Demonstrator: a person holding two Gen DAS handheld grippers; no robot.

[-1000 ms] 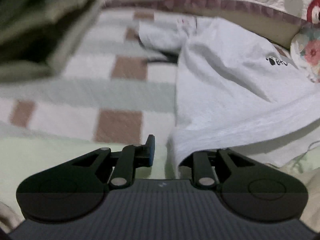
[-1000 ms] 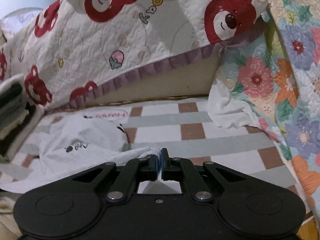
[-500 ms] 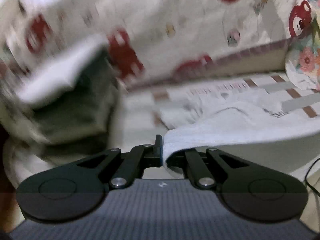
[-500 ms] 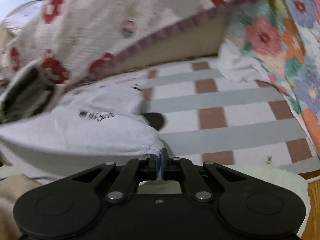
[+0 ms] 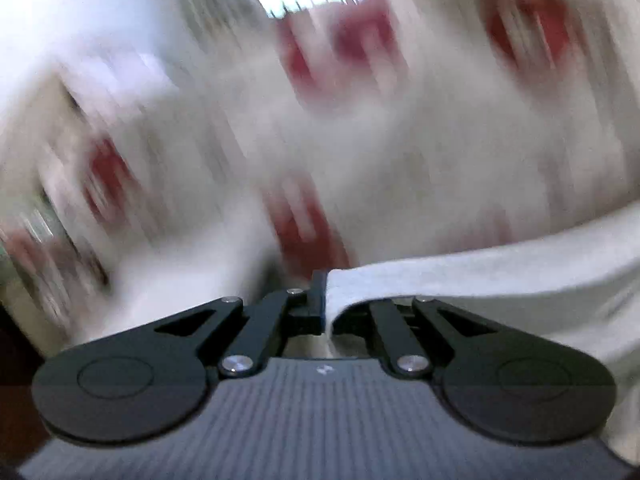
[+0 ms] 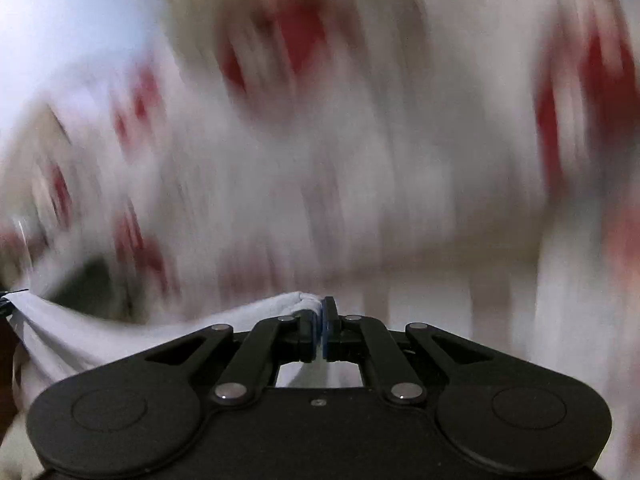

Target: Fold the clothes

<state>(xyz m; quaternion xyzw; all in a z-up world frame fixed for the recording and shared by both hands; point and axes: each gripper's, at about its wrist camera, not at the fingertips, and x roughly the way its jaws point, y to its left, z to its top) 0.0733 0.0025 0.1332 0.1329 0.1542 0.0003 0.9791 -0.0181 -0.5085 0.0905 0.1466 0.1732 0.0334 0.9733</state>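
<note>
- Most of both views was smeared by motion blur; behind the grippers only a pale quilt (image 5: 400, 128) with red blotches (its bear print could not be made out) was seen, with a bright glare at the top of the left wrist view.
- The left gripper's right finger was hidden under the cloth, and the white T-shirt (image 5: 480, 284) was cut off at the frame's right edge.
- Compared with a second before, the checked bedding and the shirt's printed chest had gone from view, and the left gripper's jaws, then parted beside the hem, were found pressed together.
- The left gripper (image 5: 323, 300) was pinched on the shirt's edge, the fabric stretched rightward from its tips.
- The right gripper (image 6: 322, 320) was clamped on a bunched corner of the shirt, the cloth draped away to the left.
</note>
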